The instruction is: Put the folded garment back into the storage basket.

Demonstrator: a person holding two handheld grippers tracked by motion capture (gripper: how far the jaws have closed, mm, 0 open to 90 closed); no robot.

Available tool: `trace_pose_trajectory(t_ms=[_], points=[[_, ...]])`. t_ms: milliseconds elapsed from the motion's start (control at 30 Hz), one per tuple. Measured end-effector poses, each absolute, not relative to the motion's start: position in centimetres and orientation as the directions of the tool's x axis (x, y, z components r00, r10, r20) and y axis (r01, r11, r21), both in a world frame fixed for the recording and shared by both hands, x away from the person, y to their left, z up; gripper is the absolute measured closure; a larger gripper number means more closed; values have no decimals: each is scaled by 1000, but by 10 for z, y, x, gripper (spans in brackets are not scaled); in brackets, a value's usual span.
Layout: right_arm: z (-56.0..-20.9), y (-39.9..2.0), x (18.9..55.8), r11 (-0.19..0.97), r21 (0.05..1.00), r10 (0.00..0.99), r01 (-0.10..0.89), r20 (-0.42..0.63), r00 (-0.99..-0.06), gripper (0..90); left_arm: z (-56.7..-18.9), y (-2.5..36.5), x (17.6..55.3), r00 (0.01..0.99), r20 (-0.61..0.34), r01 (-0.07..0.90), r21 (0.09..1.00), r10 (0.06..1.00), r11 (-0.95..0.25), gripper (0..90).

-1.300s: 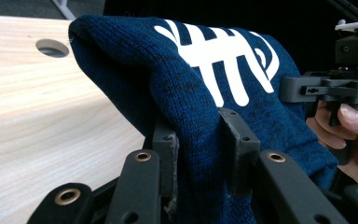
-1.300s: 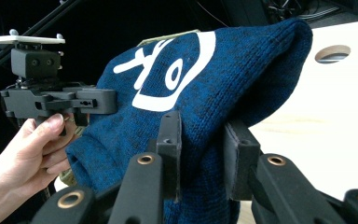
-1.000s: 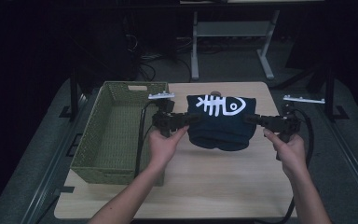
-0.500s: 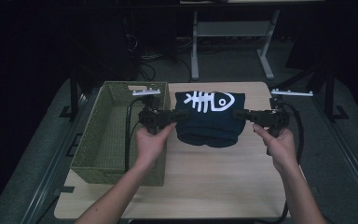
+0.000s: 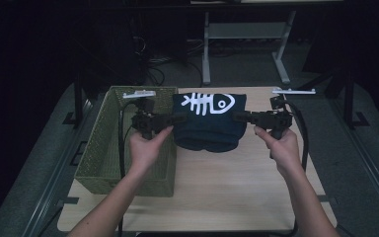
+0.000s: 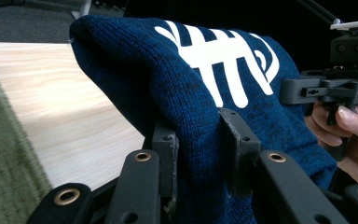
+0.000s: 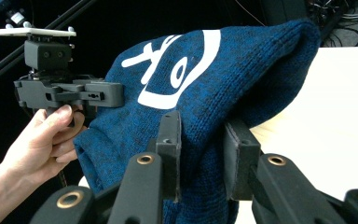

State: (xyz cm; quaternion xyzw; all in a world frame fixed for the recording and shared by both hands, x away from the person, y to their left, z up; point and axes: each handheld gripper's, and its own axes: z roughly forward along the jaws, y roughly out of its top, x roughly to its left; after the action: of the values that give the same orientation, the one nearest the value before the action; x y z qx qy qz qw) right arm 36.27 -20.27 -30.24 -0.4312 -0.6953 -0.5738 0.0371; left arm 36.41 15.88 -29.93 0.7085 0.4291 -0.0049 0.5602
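A folded dark blue knit sweater with a white fish-bone print hangs between my two grippers above the wooden table. My left gripper is shut on the sweater's left edge, right beside the basket. My right gripper is shut on its right edge. In the left gripper view the knit is pinched between both pads, and the other gripper shows beyond it. In the right gripper view the blue fabric is clamped the same way, with the left gripper behind it.
A green woven basket stands on the table's left side, its inside dark. The table's bare wood spreads in front of and to the right of the sweater. A metal desk frame stands on the floor behind the table.
Both hands have carried the sweater leftward and a little up, from the table's middle to just beside the basket. The grips have stayed shut on it.
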Motion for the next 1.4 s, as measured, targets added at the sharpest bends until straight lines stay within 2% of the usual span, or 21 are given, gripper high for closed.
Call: trace_pose_trajectory(t_ms=[700, 1400], points=[[-293, -148, 378, 18, 766, 528, 643, 538, -657, 709, -290, 211, 358, 595, -476, 611, 792, 647, 20, 689], [-297, -96, 392, 74, 756, 513, 650, 530, -675, 709, -299, 257, 352, 531, -500, 622, 778, 684, 86, 687]])
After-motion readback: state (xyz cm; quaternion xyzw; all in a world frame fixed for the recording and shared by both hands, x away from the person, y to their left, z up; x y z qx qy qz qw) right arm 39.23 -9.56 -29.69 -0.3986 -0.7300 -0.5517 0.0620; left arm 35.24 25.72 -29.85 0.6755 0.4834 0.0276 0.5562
